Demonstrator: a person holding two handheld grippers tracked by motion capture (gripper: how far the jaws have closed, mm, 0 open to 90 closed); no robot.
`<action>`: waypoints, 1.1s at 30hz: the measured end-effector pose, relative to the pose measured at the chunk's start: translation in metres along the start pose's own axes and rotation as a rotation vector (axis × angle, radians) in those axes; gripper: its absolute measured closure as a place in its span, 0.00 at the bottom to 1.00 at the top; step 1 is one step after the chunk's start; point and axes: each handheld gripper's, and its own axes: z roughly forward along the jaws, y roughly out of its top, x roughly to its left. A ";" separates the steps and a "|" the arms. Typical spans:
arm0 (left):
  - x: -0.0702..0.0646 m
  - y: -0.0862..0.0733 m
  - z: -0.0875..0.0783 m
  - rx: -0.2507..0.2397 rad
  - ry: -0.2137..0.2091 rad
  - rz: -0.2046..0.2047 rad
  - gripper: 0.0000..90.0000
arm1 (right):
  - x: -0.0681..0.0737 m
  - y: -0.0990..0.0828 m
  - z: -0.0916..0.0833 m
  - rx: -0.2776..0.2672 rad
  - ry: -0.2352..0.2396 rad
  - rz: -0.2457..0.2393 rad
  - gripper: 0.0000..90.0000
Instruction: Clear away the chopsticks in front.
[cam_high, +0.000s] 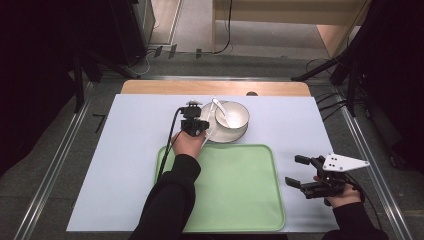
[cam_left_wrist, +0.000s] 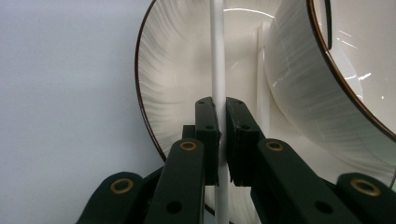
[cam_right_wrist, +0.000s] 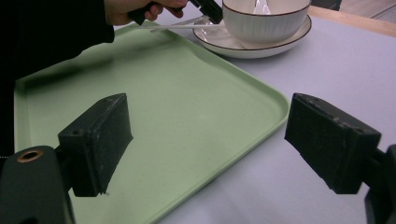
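Note:
My left gripper (cam_high: 197, 125) (cam_left_wrist: 222, 105) is shut on a white chopstick (cam_left_wrist: 217, 56) that lies across the rim of a white saucer (cam_left_wrist: 173, 84) (cam_high: 225, 136). A second white chopstick (cam_left_wrist: 262, 70) lies beside it, against the bowl (cam_left_wrist: 303, 84) (cam_high: 234, 116). The bowl stands on the saucer and holds a white spoon (cam_high: 220, 107). In the right gripper view the chopsticks (cam_right_wrist: 177, 25) reach from the saucer (cam_right_wrist: 243, 46) out over the tray's far corner. My right gripper (cam_high: 296, 171) (cam_right_wrist: 210, 135) is open and empty, right of the tray.
A green tray (cam_high: 240, 190) (cam_right_wrist: 187, 116) with nothing on it lies in front of the saucer on a pale blue mat (cam_high: 130, 145). A strip of wooden table edge (cam_high: 215, 87) runs behind the mat. Metal rails flank the table on both sides.

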 end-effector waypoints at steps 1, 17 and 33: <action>0.002 0.001 -0.004 0.004 -0.005 0.005 0.95 | 0.000 0.000 0.000 0.000 0.000 0.001 0.16; 0.027 -0.008 -0.071 -0.038 -0.064 0.012 0.95 | 0.000 0.000 0.000 0.002 -0.005 -0.002 0.16; 0.044 -0.076 -0.125 -0.049 -0.082 0.026 0.95 | -0.002 0.004 0.008 0.012 0.006 -0.010 0.16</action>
